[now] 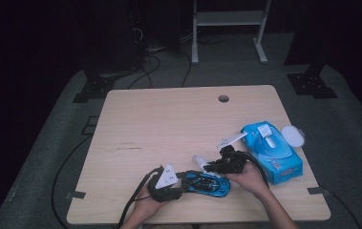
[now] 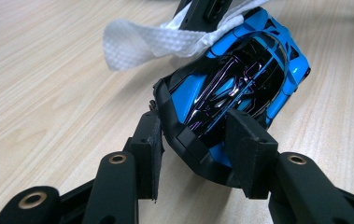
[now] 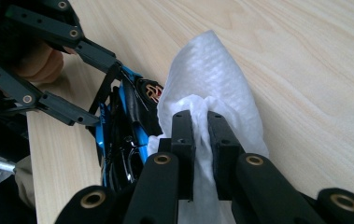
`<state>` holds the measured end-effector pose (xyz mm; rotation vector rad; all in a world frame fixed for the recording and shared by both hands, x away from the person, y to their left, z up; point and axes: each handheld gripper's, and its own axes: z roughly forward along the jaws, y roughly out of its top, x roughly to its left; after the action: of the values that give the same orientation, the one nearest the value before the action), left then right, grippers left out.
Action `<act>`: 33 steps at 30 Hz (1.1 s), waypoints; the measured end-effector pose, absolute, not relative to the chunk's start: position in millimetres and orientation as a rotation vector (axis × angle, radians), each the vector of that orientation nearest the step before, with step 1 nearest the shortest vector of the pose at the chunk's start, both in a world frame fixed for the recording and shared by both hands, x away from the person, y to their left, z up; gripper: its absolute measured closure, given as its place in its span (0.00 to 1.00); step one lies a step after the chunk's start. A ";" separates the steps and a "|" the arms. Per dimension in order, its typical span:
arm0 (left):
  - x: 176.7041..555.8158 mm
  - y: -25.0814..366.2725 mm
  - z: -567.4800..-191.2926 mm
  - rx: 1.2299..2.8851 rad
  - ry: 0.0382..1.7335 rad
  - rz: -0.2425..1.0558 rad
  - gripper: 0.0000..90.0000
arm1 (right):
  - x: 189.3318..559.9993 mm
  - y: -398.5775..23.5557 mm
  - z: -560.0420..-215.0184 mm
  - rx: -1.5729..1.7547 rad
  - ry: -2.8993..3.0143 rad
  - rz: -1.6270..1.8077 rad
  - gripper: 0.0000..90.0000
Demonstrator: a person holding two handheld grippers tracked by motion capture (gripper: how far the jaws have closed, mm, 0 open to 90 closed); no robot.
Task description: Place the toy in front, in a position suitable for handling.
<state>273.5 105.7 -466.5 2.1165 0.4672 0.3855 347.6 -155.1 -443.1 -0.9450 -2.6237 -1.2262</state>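
Pale wood table (image 1: 169,119) carries a blue wipe pack (image 1: 274,150) by its right edge, well clear of the work. Near the front edge the blue toy car (image 2: 233,93) sits clamped in the left gripper (image 2: 195,144); the right gripper (image 3: 200,140), pinching a white wipe (image 3: 212,84), rests against the car
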 end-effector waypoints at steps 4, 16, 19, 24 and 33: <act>272.4 105.5 -467.2 2.109 0.464 0.393 0.64 | 352.9 -157.4 -446.1 -0.980 -2.619 -1.192 0.92; 268.8 105.0 -467.9 2.112 0.444 0.418 0.63 | 362.5 -160.1 -457.4 -0.965 -2.528 -1.112 0.92; 267.2 102.8 -468.4 2.119 0.440 0.418 0.60 | 362.4 -159.9 -457.5 -0.931 -2.488 -1.110 0.92; 266.2 101.1 -468.7 2.135 0.448 0.396 0.52 | 359.2 -156.9 -456.1 -0.886 -2.447 -1.129 0.93; 271.7 102.2 -470.1 2.145 0.499 0.306 0.30 | 347.6 -148.1 -448.6 -0.851 -2.470 -1.138 0.93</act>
<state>271.7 102.2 -470.1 2.1451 0.4992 0.3059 347.6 -148.1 -448.6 -0.8513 -2.4701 -1.1379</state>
